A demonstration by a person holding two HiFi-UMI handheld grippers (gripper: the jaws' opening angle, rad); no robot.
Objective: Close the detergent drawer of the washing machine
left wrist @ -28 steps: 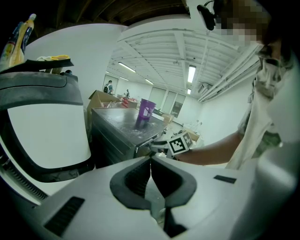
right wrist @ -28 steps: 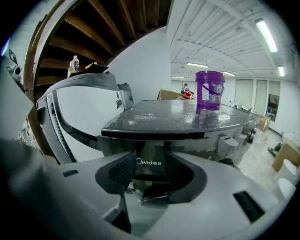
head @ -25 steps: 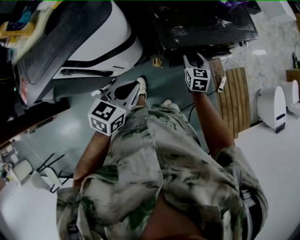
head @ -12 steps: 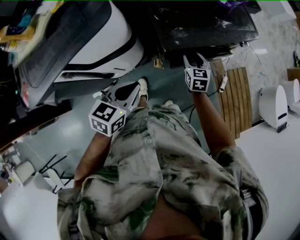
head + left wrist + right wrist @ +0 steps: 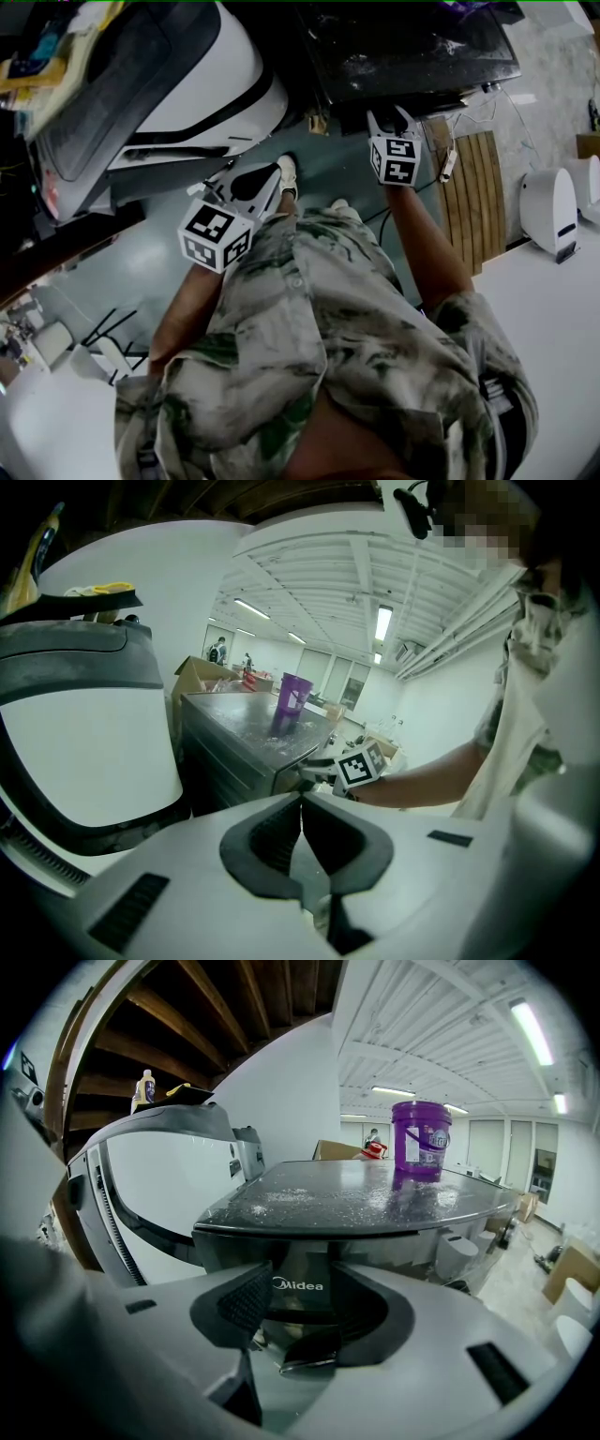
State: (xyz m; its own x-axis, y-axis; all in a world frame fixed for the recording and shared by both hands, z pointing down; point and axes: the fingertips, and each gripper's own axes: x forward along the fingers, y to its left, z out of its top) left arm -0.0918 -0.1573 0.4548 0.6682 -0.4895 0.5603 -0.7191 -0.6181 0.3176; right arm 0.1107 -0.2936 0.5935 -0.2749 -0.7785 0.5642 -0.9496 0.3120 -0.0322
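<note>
The dark washing machine [image 5: 412, 47] stands in front of me, its dusty top [image 5: 356, 1194] filling the right gripper view. Its front panel with the Midea mark [image 5: 300, 1285] sits between the jaws of my right gripper [image 5: 305, 1314], which is open and holds nothing. I cannot tell whether this panel is the detergent drawer or how far out it stands. In the head view the right gripper [image 5: 393, 119] points at the machine's front edge. My left gripper [image 5: 225, 187] hangs lower left, away from the machine. Its pads [image 5: 302, 813] are pressed together with nothing between them.
A large white machine [image 5: 187, 84] with a dark lid stands left of the washer. A purple bucket [image 5: 421, 1138] sits on the washer's top. A slatted wooden panel [image 5: 469, 197] and a small white appliance [image 5: 544, 211] stand at the right. My shoe [image 5: 284, 173] is on the grey floor.
</note>
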